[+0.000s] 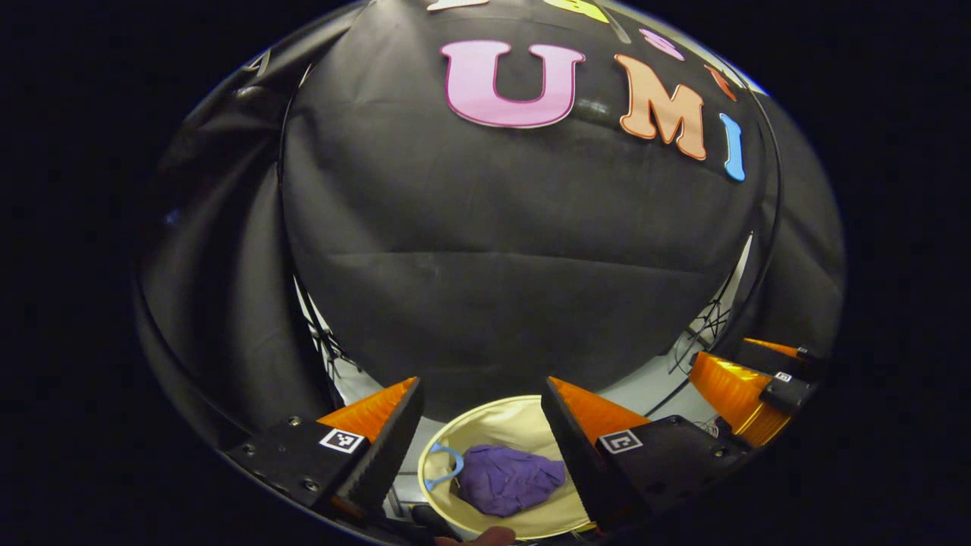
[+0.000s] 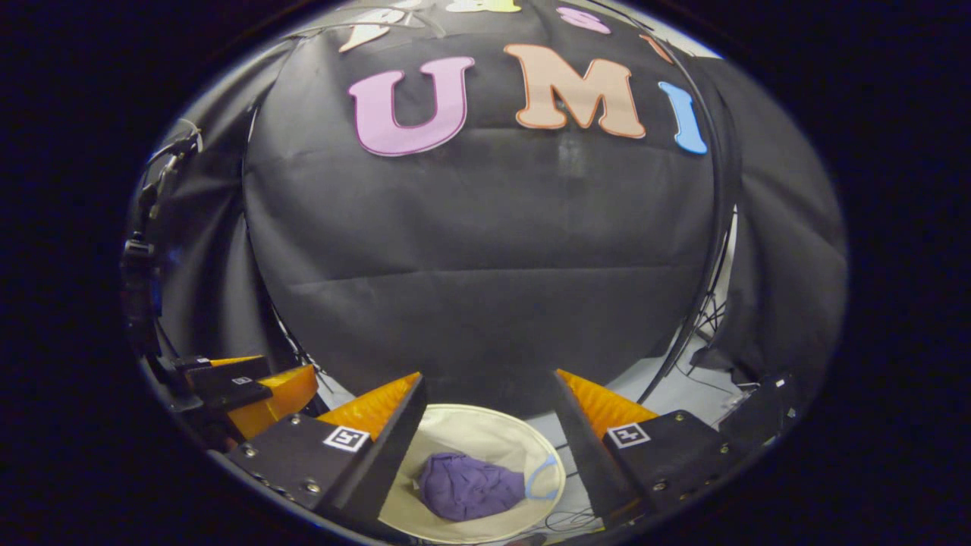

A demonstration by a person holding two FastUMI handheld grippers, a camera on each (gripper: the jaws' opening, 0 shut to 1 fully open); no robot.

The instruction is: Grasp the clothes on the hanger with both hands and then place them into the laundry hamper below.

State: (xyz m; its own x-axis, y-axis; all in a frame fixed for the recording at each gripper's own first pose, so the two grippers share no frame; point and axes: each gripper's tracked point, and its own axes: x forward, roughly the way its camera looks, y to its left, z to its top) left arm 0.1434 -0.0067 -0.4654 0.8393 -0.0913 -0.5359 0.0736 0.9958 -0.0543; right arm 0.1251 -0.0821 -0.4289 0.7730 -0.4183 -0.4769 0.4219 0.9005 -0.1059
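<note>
The purple clothes (image 1: 507, 478) are lying crumpled inside the cream laundry hamper (image 1: 523, 425), which is sitting on the pale floor in front of the black booth wall. A light blue hanger (image 1: 444, 465) is resting in the hamper too, touching the clothes. The left tongs (image 1: 482, 436) are hanging above the hamper, spread wide and holding nothing. The right tongs (image 2: 489, 432) are doing likewise, wide apart and empty, beside the left.

hamper (image 1: 523, 425) near rim cut off, left claw (image 1: 482, 432) hiding sides
</note>
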